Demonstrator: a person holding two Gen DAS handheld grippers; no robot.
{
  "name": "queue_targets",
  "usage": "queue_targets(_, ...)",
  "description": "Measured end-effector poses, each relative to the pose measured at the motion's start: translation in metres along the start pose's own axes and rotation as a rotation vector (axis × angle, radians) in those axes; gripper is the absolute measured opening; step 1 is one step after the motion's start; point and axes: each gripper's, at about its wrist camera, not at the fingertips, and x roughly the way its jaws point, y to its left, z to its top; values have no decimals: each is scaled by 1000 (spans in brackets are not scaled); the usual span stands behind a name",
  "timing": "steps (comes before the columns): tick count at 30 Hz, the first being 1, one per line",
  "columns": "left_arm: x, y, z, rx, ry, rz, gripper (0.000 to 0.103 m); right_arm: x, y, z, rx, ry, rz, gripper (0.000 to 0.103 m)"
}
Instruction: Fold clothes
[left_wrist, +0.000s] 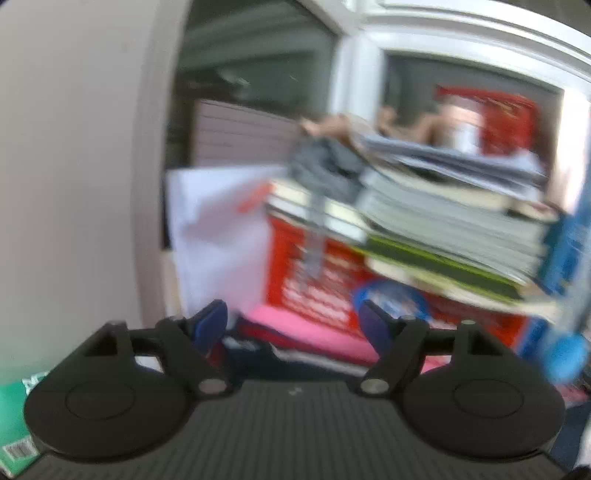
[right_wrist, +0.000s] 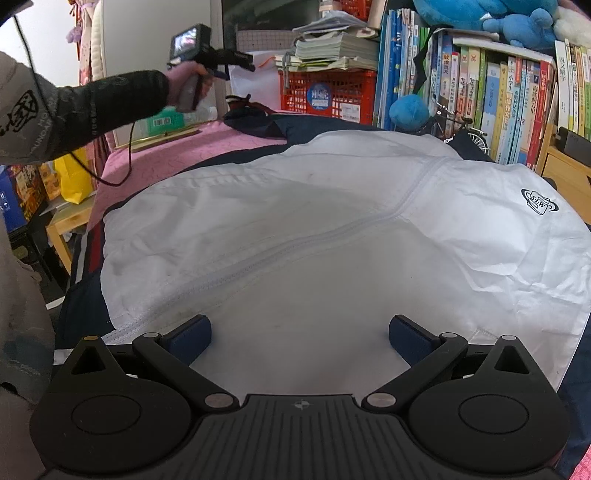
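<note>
While the left wrist view is smeared with motion blur, it shows the left gripper (left_wrist: 293, 325) with its jaws spread and nothing between them, raised and aimed at a red crate (left_wrist: 317, 280) under a stack of books (left_wrist: 454, 221), not at any garment; only a strip of pink cover (left_wrist: 314, 332) and some dark cloth show below the fingers

From the right wrist view, the white garment (right_wrist: 332, 229) lies spread flat on the pink-covered surface, dark fabric (right_wrist: 86, 306) showing at its edges, a zip seam (right_wrist: 332, 230) running diagonally from near left to far right. The right gripper (right_wrist: 300, 338) hangs open directly over its near hem, so it is much the nearer one; the left gripper (right_wrist: 221, 64), held in a hand (right_wrist: 186, 83), is up and well apart, beyond the far left corner
</note>
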Motion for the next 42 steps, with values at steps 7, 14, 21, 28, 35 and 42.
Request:
queue_targets(7,-81,-94,-57,206,120,-371,77,1,2,2,-10,1,-9,103)
queue_targets(14,-132,-168,-138,288,315,-612,77,-7,7,0,27,32,-81,103)
queue_targets(21,-158,-140,-181,608,172,-282,80,-55,28,-36,79,-36,-341,103)
queue_targets(28,-237,-87,-179,518,175,-621,80,-107,61,-75,89,-152,-599,103)
queue_targets(35,-292,-70,-212,630,240,-797,82,-89,125,-61,-90,-150,-402,103)
queue_targets(42,-300,-82,-241,728,232,-753,85,-46,166,-56,-267,-85,-342,103)
